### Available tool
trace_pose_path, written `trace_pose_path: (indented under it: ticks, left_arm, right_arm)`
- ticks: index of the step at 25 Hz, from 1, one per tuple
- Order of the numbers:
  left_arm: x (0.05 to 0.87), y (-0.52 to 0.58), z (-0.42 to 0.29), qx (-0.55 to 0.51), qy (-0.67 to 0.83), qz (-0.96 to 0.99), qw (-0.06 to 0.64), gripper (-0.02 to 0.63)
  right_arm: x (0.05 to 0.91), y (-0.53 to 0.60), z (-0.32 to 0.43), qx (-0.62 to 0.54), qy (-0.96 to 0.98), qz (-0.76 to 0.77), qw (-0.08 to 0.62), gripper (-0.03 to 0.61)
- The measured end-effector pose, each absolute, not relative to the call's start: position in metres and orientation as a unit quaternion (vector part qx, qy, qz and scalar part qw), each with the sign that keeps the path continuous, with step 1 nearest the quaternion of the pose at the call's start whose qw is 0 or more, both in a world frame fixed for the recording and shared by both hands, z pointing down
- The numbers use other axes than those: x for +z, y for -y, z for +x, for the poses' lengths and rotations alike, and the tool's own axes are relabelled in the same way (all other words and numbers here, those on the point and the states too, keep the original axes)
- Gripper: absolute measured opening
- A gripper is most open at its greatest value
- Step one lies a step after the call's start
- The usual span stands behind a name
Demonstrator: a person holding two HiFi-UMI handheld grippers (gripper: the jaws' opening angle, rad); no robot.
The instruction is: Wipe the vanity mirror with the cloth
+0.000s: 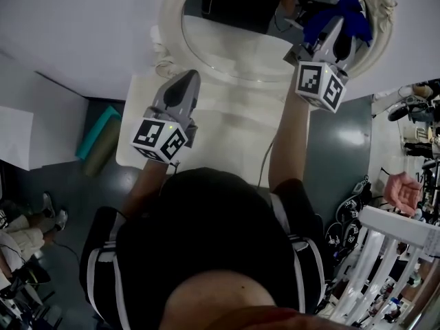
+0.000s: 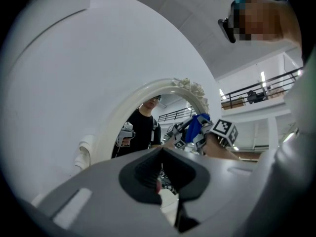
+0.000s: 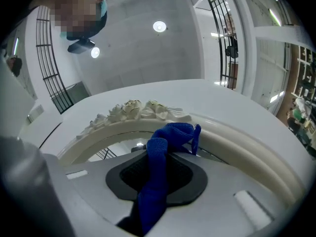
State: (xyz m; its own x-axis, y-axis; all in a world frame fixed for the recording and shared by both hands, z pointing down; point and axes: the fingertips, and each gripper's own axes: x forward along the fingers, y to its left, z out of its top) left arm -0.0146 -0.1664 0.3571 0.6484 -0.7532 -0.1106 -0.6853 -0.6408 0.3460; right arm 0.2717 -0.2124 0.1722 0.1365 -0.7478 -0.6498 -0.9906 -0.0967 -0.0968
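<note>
Vanity mirror (image 1: 230, 50) at 12 o'clock of head view. Right gripper (image 1: 331, 27) clenched on blue cloth (image 1: 347, 12), at the mirror's 2 o'clock rim; contact with glass uncertain. Left gripper (image 1: 184, 86) closed, empty, at 7 o'clock. Judgement: wiping under way, most glass probably left.

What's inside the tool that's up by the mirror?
A blue cloth is pinched inside the right tool. Its bunched end sticks out in front of the white mirror frame. The cloth covers the middle of the tool's inside and the bit of frame behind it.
</note>
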Motion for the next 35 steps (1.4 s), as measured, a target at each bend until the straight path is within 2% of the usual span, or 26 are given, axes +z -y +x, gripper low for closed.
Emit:
trace_pose_path:
  ticks: [13,24,28,35]
  left_arm:
    - [0.347,0.137,-0.077,-0.129,0.427,0.883,0.145,0.011]
    - [0.363,0.135,-0.099,-0.125,0.462,0.864,0.155,0.011]
    - [0.368,0.136,-0.109,-0.122,0.478,0.856,0.157,0.011]
    - [0.369,0.131,-0.121,-0.12,0.495,0.846,0.156,0.011]
  right_arm:
    - [0.165,0.22,0.119,0.319,-0.669,-0.655,0.146,0.077]
    - [0.229,0.245,0.031,0.379,-0.695,-0.607,0.068,0.077]
    - [0.286,0.261,-0.004,0.366,-0.725,-0.583,-0.013,0.077]
    - [0.341,0.269,-0.044,0.331,-0.771,-0.544,-0.02,0.077]
